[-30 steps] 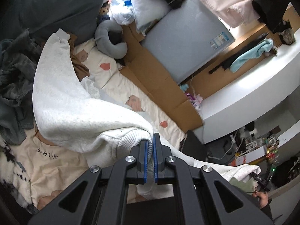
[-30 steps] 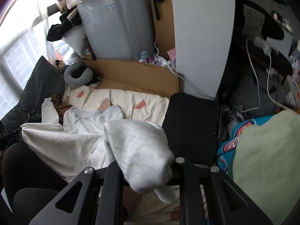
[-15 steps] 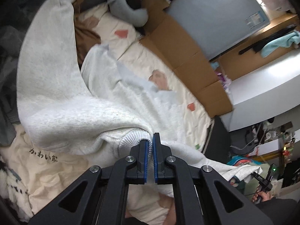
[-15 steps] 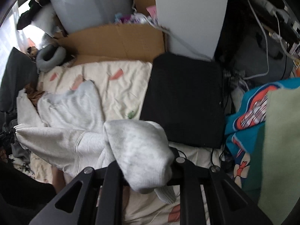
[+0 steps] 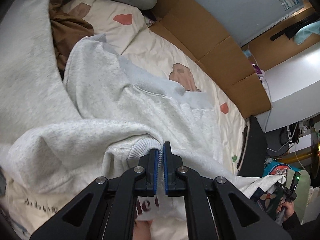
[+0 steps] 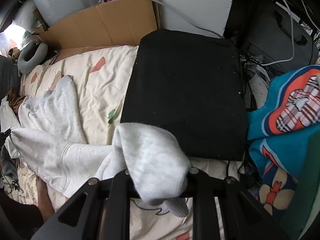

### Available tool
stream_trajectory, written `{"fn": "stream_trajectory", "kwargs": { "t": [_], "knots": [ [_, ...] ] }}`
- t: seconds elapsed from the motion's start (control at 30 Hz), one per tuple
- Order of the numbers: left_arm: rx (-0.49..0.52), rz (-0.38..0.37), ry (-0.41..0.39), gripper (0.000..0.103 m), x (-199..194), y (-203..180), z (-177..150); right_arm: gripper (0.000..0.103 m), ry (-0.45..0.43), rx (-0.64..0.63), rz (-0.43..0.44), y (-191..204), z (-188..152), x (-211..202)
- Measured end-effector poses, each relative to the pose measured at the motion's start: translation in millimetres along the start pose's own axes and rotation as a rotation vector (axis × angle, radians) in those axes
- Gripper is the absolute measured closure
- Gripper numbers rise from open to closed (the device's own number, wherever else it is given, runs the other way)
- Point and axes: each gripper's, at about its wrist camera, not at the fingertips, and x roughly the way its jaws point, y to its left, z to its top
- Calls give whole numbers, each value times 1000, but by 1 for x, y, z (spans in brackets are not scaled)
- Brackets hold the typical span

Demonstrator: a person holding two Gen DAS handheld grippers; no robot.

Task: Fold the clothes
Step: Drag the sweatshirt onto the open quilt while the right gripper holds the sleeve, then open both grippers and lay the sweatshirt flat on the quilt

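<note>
Your left gripper [image 5: 159,156] has its blue-padded jaws clamped on the ribbed cuff [image 5: 146,150] of a pale grey sweatshirt [image 5: 112,92], whose body lies spread across the cream patterned quilt [image 5: 160,46] of the bed, its collar end toward the quilt's far edge beside the flattened cardboard [image 5: 210,46]. Your right gripper [image 6: 160,188] carries the other sleeve end [image 6: 152,158], which drapes over and hides the fingertips; the cloth hangs from between the jaws, so it reads as held, with the jaws closed only as far as the bunched fabric allows. That sleeve hangs over the near edge of a black cushion [image 6: 186,92] lying at the quilt's right end. The garment looks like a thick fleece knit: soft, limp, fairly light, and not slippery, so it should sag between your two holds and drag on the quilt instead of sliding freely. The ribbed cuffs are the firmest parts and likely the best places to hold, since the elastic knit bunches and resists pulling out. Keep the span between the cuffs taut, because slack fleece will probably crease where it lands. A brown garment [image 5: 68,30] lies partly under the sweatshirt near the quilt's far left corner and could snag.
</note>
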Motion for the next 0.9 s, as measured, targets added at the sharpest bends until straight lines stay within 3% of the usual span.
{"fn": "stream_trajectory", "kwargs": {
  "t": [0.1, 0.27, 0.33, 0.4, 0.43, 0.5, 0.7, 0.9],
  "knots": [
    [-11, 17, 24, 99, 18, 5, 8, 81, 10, 2, -11, -3, 3, 15],
    [-51, 70, 131, 95, 42, 9, 16, 75, 30, 26, -31, -14, 3, 30],
    [-43, 75, 150, 78, 42, 6, 15, 69, 29, 38, -41, -16, 1, 28],
    [-45, 36, 169, 53, 36, 1, 15, 61, 18, 56, -40, -21, -1, 19],
    [-47, 16, 173, 51, 31, -2, 15, 58, 13, 62, -43, -23, -2, 15],
    [-51, -10, 180, 49, 21, -6, 15, 53, -4, 65, -62, -26, -3, 4],
    [0, -22, 198, 49, -7, -13, 13, 53, -42, 20, -40, -16, -9, -26],
    [63, 32, 205, 49, -27, -9, 8, 53, -37, -86, 25, 26, -12, -30]
  ]
}}
